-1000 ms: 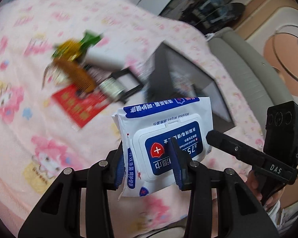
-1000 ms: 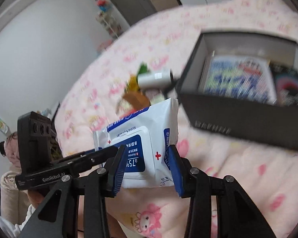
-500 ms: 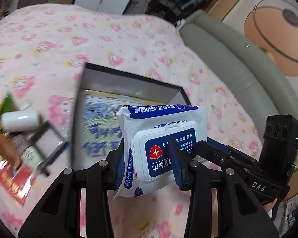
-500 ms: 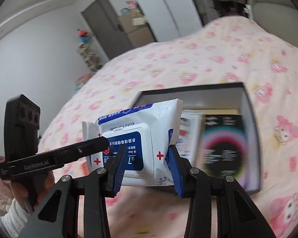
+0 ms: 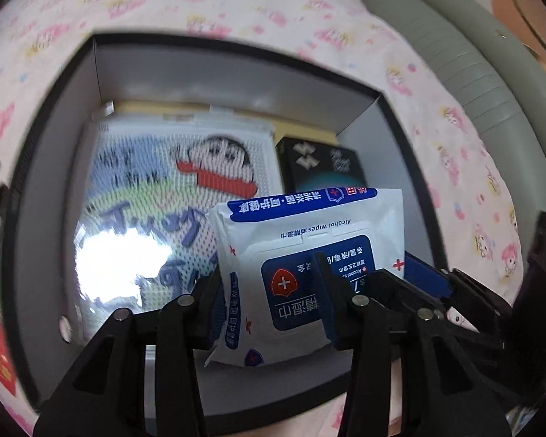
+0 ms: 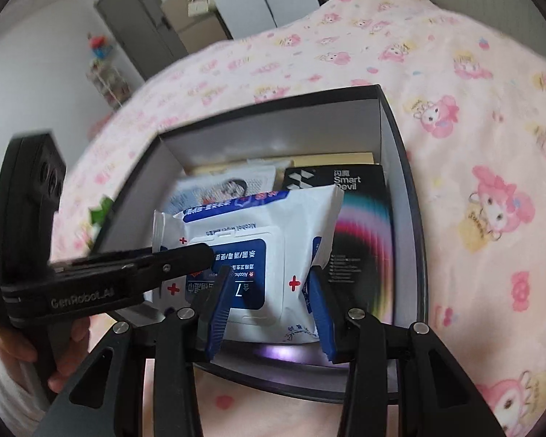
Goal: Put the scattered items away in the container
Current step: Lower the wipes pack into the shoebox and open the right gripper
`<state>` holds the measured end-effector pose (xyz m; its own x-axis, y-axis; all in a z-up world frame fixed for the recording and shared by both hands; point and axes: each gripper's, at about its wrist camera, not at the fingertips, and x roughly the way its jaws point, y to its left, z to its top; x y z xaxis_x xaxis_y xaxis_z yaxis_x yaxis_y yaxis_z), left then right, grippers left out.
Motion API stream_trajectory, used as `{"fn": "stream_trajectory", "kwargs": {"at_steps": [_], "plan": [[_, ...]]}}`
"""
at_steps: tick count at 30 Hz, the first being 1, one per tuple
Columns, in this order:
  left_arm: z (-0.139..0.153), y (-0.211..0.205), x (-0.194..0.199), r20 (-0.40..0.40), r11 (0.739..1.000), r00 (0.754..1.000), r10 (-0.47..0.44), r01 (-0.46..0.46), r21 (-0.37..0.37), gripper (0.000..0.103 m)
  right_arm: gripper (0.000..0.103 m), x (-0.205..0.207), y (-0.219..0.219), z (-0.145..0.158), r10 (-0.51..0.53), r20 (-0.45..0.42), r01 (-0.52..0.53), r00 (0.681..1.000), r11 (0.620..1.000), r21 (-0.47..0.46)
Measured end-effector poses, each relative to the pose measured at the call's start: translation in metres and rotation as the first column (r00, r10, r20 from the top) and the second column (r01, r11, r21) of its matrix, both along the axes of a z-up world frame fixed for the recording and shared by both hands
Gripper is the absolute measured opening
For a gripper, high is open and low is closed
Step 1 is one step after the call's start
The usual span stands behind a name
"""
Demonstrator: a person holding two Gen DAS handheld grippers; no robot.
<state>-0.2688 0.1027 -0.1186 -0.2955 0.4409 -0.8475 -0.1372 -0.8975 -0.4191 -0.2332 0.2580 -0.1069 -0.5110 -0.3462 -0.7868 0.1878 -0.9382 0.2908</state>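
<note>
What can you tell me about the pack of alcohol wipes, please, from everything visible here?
The pack of alcohol wipes is a soft white plastic pouch with blue bands, red crosses and a closed flip lid on its face. It hangs over the open black box, above a cartoon packet and a black carton. The left gripper, its jaws opening, and the right gripper each have it between their blue pads.

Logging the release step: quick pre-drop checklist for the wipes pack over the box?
1. White-and-blue alcohol wipes pack inside the black cardboard box's rim: ok.
2. Left gripper jaws opening, pack between them: ok.
3. Right gripper holding the pack's other end: ok.
4. Landing spot free: not ok, pack hangs over a cartoon-print packet and a black Smart Devil carton.
5. Pack touching the contents below: cannot tell.
6. Box flat on the pink cartoon blanket: ok.
</note>
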Motion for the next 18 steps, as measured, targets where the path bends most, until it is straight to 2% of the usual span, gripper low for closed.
{"fn": "stream_trajectory", "kwargs": {"at_steps": [2, 4, 8, 12, 15, 18], "plan": [[-0.005, -0.001, -0.001, 0.014, 1.000, 1.000, 0.010, -0.010, -0.007, 0.046, 0.037, 0.001, -0.007, -0.001, -0.008, -0.011, 0.009, 1.000, 0.998, 0.057], [-0.003, -0.003, -0.001, -0.014, 0.999, 0.999, 0.038, -0.039, -0.034, 0.046, 0.037, 0.004, -0.008, 0.001, -0.030, -0.035, 0.033, 0.999, 0.996, 0.080], [-0.004, -0.007, 0.000, -0.023, 0.994, 0.995, 0.098, -0.099, -0.048, 0.045, 0.039, 0.015, -0.004, 0.017, -0.102, -0.170, 0.129, 0.980, 0.980, 0.153], [-0.007, 0.003, -0.002, 0.004, 0.995, 0.998, 0.070, -0.070, -0.065, 0.045, 0.043, 0.011, 0.003, 0.015, -0.120, -0.150, 0.143, 0.981, 0.978, 0.149], [-0.007, 0.013, 0.000, 0.024, 0.999, 0.999, 0.035, -0.034, -0.034, 0.045, 0.043, 0.007, 0.008, 0.006, -0.132, -0.097, 0.145, 0.987, 0.978, 0.150], [-0.008, 0.025, 0.003, 0.040, 1.000, 0.999, 0.001, -0.001, -0.013, 0.043, 0.042, 0.007, 0.011, 0.007, -0.137, -0.099, 0.150, 0.986, 0.978, 0.147]]}}
